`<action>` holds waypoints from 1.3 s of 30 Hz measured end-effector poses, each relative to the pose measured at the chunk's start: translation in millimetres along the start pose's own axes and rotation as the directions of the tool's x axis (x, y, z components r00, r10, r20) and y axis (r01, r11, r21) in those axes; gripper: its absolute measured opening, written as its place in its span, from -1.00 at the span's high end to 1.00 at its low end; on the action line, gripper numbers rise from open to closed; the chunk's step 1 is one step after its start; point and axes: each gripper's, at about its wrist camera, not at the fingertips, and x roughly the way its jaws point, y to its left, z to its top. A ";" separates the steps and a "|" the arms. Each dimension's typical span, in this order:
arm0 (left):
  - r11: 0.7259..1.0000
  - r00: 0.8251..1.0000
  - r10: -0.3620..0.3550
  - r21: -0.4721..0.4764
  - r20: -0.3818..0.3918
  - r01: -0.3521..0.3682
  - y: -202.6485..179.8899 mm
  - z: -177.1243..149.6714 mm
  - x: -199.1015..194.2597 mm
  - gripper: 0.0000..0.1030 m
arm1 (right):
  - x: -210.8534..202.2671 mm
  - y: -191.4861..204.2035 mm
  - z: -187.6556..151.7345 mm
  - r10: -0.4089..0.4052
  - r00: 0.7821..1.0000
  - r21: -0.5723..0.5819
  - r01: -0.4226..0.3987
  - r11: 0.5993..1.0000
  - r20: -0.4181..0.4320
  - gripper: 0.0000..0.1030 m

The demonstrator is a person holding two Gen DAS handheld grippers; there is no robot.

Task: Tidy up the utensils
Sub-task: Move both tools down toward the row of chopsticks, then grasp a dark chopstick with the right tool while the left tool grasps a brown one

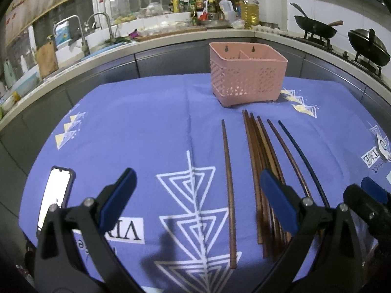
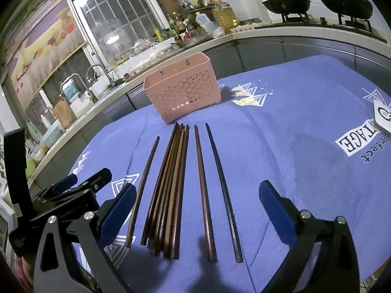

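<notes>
Wooden chopsticks (image 2: 168, 195) lie before pink basket (image 1: 246, 73); both grippers' fingers spread, holding nothing.

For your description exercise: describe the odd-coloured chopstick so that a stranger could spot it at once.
Start at the pink basket on the blue cloth. In front of it lies a row of chopsticks; take the rightmost one, the dark chopstick. Its neighbours are brown wood, and it alone is blue-black.

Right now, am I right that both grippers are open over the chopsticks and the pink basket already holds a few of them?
Not quite. The basket is empty: the left wrist view looks into its compartments and shows nothing there. All the chopsticks lie on the cloth. The left gripper and right gripper are open, as you said.
</notes>
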 end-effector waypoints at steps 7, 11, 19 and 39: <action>1.000 1.000 0.008 -0.020 -0.002 -0.008 6.0 -5.2 4.8 -0.89 | -0.2 6.4 -3.0 -0.010 1.000 -0.054 0.010 0.999 0.010 -0.53; 1.000 1.000 0.001 -0.011 0.002 -0.001 10.4 -6.9 8.4 -0.81 | 2.7 10.6 -5.6 -0.051 0.998 -0.122 0.054 0.991 0.028 -0.37; 0.992 0.986 -0.127 -0.035 -0.109 0.124 29.2 -9.7 31.0 -0.21 | 25.1 -3.9 -7.7 -0.120 0.990 -0.178 0.105 0.978 -0.074 0.30; 0.986 0.982 -0.076 0.134 -0.175 0.100 -20.9 -15.6 63.3 0.06 | 53.8 -13.2 -15.6 -0.241 0.964 -0.316 0.194 0.929 -0.116 0.32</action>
